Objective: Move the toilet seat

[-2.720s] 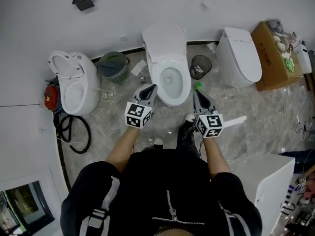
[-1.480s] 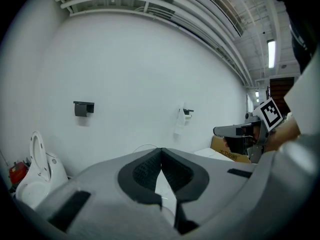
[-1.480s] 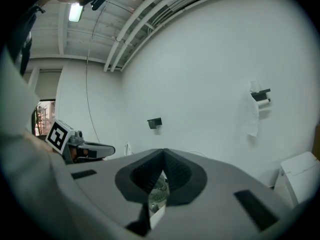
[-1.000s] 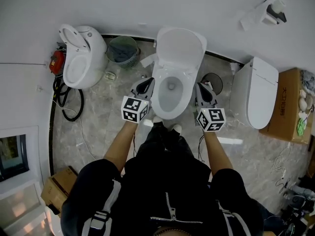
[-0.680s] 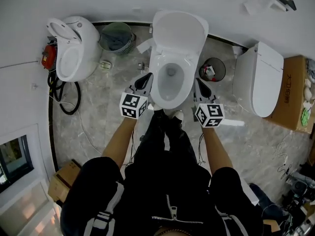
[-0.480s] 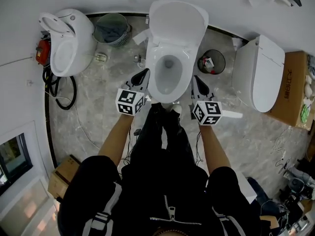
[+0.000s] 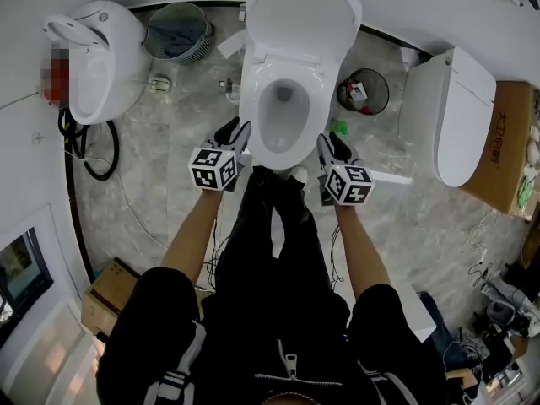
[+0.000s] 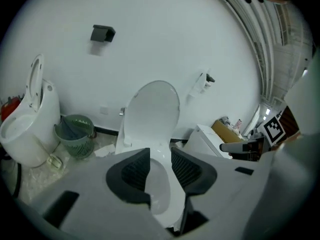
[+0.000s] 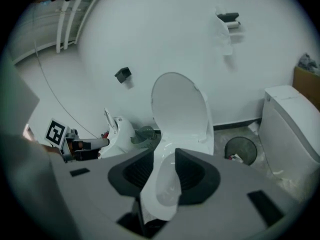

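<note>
left gripper [image 7: 237, 128]: jaws opening, nothing between the pads, holding nothing. its own view shows only the bowl further off through the gap. right gripper [image 7: 324, 139]: same, jaws opening, released, nothing gripped.

both are held out in front of the person, tips pointing forward, with the toilet [image 7: 283, 154] between them. the left gripper is just beside the bowl's front left edge and the right gripper just beside its front right edge, neither touching it.

toilet seat [image 7: 253, 112] is ahead of and between the two tips. it looks like it's lying down on the bowl rim, but from above it's hard to tell ring from rim. lid [image 7: 302, 13] is further ahead, raised and leaning back toward the wall.

just ahead of the right gripper there's a small green thing [image 7: 339, 126] on the floor, and beyond that a round black bin [image 7: 363, 91]. well off to its right sits a closed white toilet [image 7: 460, 112], then a cardboard box [image 7: 506, 146].

ahead and left of the left gripper is a green basket [image 7: 173, 30]. further left is a second open toilet [image 7: 97, 57] with a black hose [image 7: 84, 146] coiled beside it. behind both grippers are the person's black-clad legs [image 7: 274, 226], standing at the bowl's front.
</note>
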Motion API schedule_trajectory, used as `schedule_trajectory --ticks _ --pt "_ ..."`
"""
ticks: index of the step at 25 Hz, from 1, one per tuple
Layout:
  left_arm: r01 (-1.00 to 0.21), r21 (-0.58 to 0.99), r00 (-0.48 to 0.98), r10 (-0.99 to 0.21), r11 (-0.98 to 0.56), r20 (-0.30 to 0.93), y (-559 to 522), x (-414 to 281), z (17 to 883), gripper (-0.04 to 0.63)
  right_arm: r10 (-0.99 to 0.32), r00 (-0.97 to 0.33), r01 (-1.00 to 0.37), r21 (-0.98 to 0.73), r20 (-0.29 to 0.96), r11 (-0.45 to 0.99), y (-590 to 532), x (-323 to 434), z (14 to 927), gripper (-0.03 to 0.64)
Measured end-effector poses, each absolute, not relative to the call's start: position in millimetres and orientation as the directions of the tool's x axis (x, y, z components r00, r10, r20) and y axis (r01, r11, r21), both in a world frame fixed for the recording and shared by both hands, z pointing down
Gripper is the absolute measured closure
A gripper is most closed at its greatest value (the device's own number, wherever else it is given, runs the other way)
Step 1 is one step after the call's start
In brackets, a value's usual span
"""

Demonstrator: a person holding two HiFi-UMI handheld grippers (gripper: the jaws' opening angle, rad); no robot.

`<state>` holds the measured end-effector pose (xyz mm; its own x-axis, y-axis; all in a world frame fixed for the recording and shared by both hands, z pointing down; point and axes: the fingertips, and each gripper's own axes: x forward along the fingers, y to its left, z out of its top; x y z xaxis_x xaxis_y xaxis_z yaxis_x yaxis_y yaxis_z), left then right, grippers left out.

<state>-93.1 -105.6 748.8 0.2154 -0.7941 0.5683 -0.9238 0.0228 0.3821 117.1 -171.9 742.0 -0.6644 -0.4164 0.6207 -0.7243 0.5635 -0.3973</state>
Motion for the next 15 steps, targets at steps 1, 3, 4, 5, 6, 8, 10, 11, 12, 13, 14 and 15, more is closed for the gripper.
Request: schedule_trajectory --ticks 1,3,4,5,6,8,10,11,12,13,14,15 --pt "-0.918 0.393 0.212 -0.782 0.045 0.586 -102.1 -95.1 764.9 0.446 -0.405 -0.656 -0.733 -0.411 0.637 0.542 -170.6 119.6 756.3 0.485" --pt "-0.903 0.417 0.205 -0.752 0.102 0.627 -94.3 -101.1 800.0 0.42 -0.389 -0.639 -0.752 -0.432 0.664 0.498 -168.9 123.9 784.7 0.448" --pt "-0.892 0.432 0.2 -0.736 0.136 0.647 -90.0 -104.6 818.1 0.407 -0.38 -0.629 -0.761 -0.436 0.679 0.48 -167.9 126.0 799.4 0.427" --pt "-0.878 0.446 0.195 -0.721 0.173 0.665 -85.4 -108.0 836.1 0.403 -0.368 -0.618 -0.769 -0.438 0.695 0.465 -166.2 128.1 814.5 0.417" --pt "-0.863 0.46 0.19 -0.708 0.21 0.68 -80.6 -111.2 853.6 0.397 -0.354 -0.608 -0.777 -0.442 0.71 0.448 -163.9 130.3 830.1 0.407" --pt "-0.83 0.485 0.18 -0.689 0.277 0.702 -72.4 -117.2 886.5 0.388 -0.327 -0.593 -0.79 -0.453 0.736 0.414 -158.9 134.0 862.4 0.398" --pt "-0.801 0.501 0.173 -0.674 0.329 0.718 -65.3 -120.8 915.7 0.377 -0.297 -0.582 -0.797 -0.458 0.757 0.394 -152.4 136.0 895.5 0.387" --pt "-0.79 0.506 0.174 -0.665 0.347 0.727 -60.8 -120.4 929.0 0.374 -0.283 -0.577 -0.802 -0.465 0.766 0.375 -148.2 137.7 911.3 0.375" --pt "-0.782 0.51 0.181 -0.653 0.358 0.735 -56.2 -118.5 941.9 0.365 -0.273 -0.573 -0.808 -0.476 0.773 0.346 -144.5 140.4 926.2 0.367" --pt "-0.778 0.513 0.191 -0.64 0.363 0.744 -52.4 -115.5 954.7 0.354 -0.269 -0.565 -0.817 -0.484 0.78 0.312 -142.5 144.3 940.6 0.365" --pt "-0.776 0.515 0.204 -0.627 0.364 0.752 -49.7 -112.1 967.6 0.345 -0.267 -0.552 -0.828 -0.484 0.79 0.283 -141.8 148.7 955.2 0.365" --pt "-0.775 0.517 0.218 -0.613 0.363 0.759 -47.7 -108.4 980.5 0.337 -0.263 -0.536 -0.84 -0.476 0.802 0.261 -141.0 153.2 970.3 0.359"
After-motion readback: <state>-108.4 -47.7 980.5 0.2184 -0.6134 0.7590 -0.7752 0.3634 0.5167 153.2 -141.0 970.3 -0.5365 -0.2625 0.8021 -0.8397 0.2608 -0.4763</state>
